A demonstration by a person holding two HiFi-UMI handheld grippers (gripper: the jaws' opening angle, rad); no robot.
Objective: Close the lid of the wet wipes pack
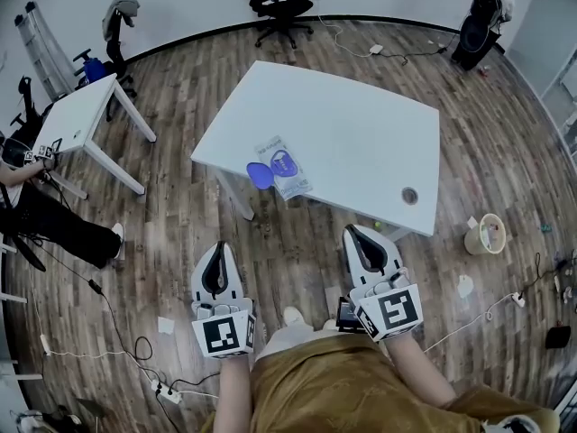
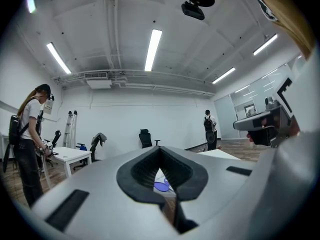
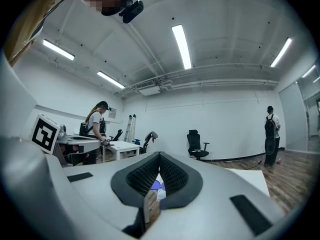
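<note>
**A:** whats the setup rn?

**B:** big white table (image 1: 361,124) on a wood floor (image 1: 297,251). smaller white desk (image 1: 86,120) off to the left w/ another person (image 1: 54,219) beside it.

**A:** and the grippers?

**B:** both held low, short of the table, touching nothing. left gripper (image 1: 218,246) has its jaws pressed together, nothing between em. right gripper (image 1: 356,233) same, closed up & empty.

**A:** wipes?

**B:** wet wipes pack (image 1: 287,171) lies flat near the table's front-left edge, well apart from both grippers. its blue lid (image 1: 259,175) is flipped open, sticking out on the pack's left side, right at the edge.
</note>
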